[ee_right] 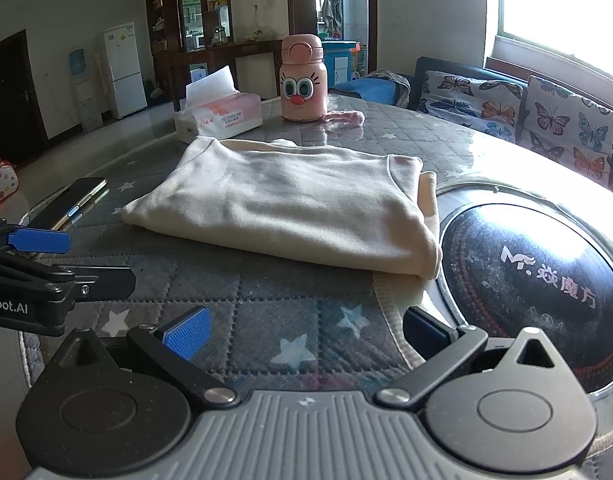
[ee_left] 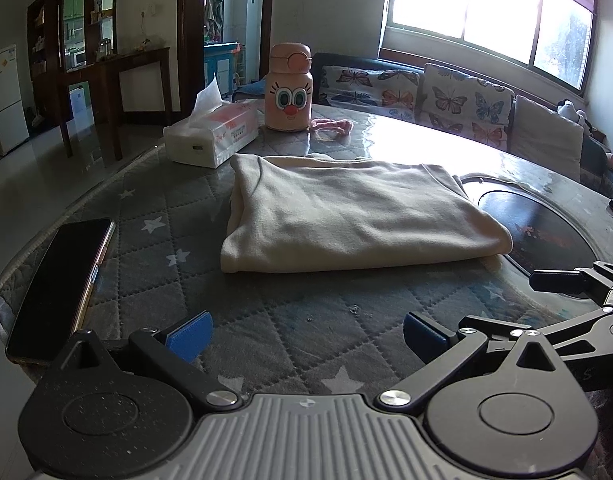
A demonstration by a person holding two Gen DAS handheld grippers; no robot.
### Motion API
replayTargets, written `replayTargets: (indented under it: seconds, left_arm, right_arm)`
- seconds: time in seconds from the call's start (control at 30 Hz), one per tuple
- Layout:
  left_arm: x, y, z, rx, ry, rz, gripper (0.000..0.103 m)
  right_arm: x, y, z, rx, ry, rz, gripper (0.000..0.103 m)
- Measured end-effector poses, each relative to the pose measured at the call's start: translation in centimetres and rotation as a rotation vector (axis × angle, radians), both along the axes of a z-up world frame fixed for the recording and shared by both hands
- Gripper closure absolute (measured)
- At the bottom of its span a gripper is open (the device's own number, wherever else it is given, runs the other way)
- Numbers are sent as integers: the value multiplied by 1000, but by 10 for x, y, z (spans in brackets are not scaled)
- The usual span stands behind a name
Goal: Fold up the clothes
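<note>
Both grippers, left gripper [ee_left: 306, 336] and right gripper [ee_right: 306, 334], gape empty just short of the seemingly folded cream garment [ee_left: 346, 220].

Daylight pours through the wide, blown-out white window [ee_left: 486, 4] at upper right, overexposed to bare white. It throws strong glare on the glossy quilted grey table [ee_left: 406, 136] and leaves the dark wooden shelving [ee_left: 66, 32] dim. Fisheye bending curves every edge; corners vignette black, and far detail looks perhaps slightly soft.

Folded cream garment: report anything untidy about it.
The cream garment is folded flat, but a ribbed edge sticks out from under its near right corner, onto the black round cooktop.
</note>
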State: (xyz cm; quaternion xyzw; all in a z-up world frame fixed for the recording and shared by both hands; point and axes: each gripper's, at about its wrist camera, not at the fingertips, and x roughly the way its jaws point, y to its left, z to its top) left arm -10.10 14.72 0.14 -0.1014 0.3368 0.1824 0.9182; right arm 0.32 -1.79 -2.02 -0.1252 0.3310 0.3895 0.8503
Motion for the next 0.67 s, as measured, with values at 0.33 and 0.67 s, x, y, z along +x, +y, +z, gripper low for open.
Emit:
replayTargets:
  seconds: [0.33, 0.67]
  left_arm:
    - [-5, -3, 3, 4, -12, -4, 0]
    - [-7, -6, 6, 12, -19, -8, 0]
  right_arm:
    - [-7, 0, 1, 3, -2, 5, 0]
    - [-10, -1, 3, 8, -5, 7, 0]
